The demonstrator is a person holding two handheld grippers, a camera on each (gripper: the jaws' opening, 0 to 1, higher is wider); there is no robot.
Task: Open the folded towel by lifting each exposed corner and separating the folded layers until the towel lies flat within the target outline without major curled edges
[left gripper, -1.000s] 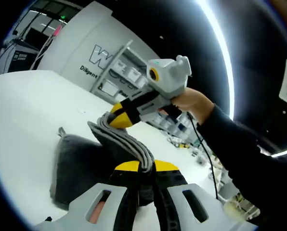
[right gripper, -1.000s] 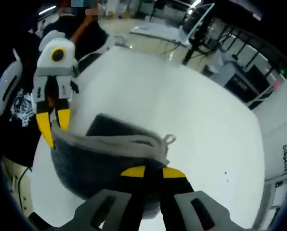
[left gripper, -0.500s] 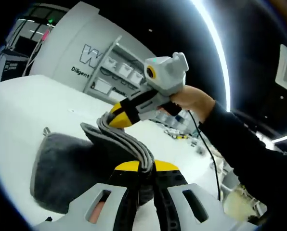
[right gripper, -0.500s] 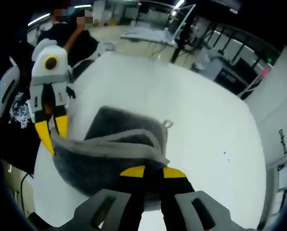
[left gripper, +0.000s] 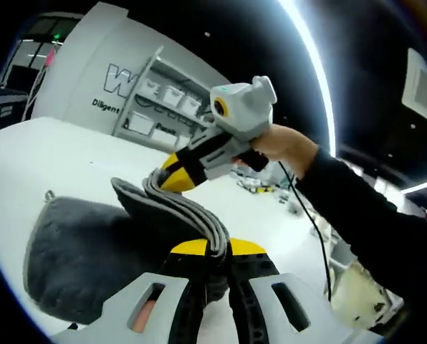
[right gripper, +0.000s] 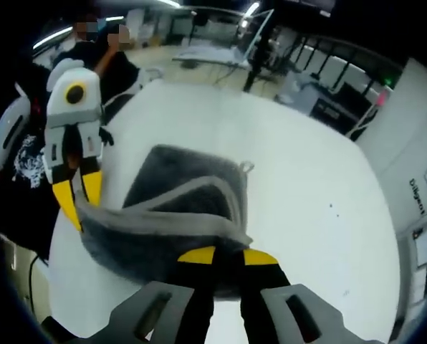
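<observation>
Fingers on your left gripper (left gripper: 209,252) and right gripper (right gripper: 217,256) both clamp the grey towel's (right gripper: 178,208) raised edge; its lower layers rest on the white desk (right gripper: 299,179). Pull unevenly and a corner may slip free, curling.

Free room and obstructions. The space between the left gripper (right gripper: 79,192) and the right gripper (left gripper: 172,175) is spanned by the raised edge of the grey towel (right gripper: 163,236), pinched by both, so passage there is blocked. The white table (right gripper: 299,215) beyond the towel's hanging loop (right gripper: 247,167) is left bare and open to approach (a few dark specks only). Shelving (left gripper: 156,107) is seen well behind, apart from the work area.
</observation>
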